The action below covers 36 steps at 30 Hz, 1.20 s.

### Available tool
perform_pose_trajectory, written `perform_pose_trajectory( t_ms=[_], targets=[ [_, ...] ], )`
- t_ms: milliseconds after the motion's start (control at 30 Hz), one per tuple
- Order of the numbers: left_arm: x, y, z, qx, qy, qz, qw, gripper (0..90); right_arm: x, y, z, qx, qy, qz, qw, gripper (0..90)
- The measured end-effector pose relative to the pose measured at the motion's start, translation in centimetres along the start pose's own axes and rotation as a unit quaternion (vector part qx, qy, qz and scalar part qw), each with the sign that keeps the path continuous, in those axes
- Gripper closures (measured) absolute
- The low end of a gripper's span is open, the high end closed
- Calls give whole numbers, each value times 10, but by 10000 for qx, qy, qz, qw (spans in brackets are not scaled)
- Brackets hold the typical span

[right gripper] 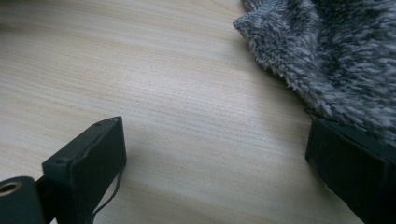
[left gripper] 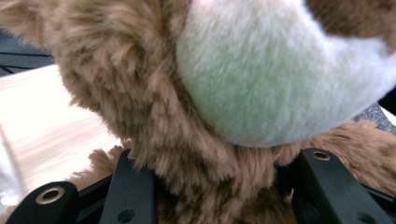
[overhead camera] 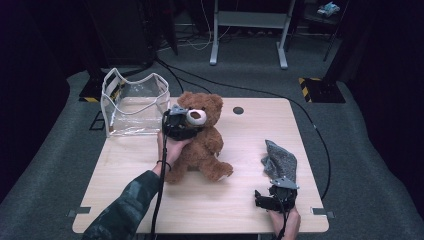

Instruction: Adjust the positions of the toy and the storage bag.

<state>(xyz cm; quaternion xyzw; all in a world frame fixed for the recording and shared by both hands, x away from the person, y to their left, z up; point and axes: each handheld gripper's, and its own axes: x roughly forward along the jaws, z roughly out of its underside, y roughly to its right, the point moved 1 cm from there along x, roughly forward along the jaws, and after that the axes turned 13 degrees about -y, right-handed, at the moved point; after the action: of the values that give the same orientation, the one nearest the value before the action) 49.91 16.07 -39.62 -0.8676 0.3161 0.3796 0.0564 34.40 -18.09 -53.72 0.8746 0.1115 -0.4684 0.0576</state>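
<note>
**Teddy bear clamped at the neck, ready for transfer**

I held the left gripper (overhead camera: 181,124) closed on the teddy bear (overhead camera: 202,142), its jaws pinching the fur just under the white muzzle (left gripper: 275,70). I judged the neck the narrowest, firmest place to grip a soft toy. The bear sat upright near the middle of the table (overhead camera: 150,200), just beside the clear bag (overhead camera: 131,102), whose open top faced up to receive it. I kept the right gripper (overhead camera: 272,197) parked, jaws apart and empty, beside the grey fleece cloth (overhead camera: 281,160).
</note>
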Motion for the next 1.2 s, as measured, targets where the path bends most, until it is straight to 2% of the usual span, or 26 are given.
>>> perform_pose_trajectory(
  t_ms=[233,400,633,1067,1200],
  targets=[
    [-26,-17,0,19,-95,9,10000,561,0,0,0,3,-3,1,10000,43],
    [-48,-29,8,111,-204,-106,9997,561,0,0,0,10,-12,1,10000,43],
    [-72,-50,23,-7,-304,-75,9995,560,0,0,0,3,-4,1,10000,43],
    [-100,-82,71,-350,-574,-161,9976,558,0,0,0,-38,-14,5,10000,43],
    [-107,-91,86,-516,-724,-126,9960,558,0,0,0,-37,-12,7,10000,43]
  ],
)
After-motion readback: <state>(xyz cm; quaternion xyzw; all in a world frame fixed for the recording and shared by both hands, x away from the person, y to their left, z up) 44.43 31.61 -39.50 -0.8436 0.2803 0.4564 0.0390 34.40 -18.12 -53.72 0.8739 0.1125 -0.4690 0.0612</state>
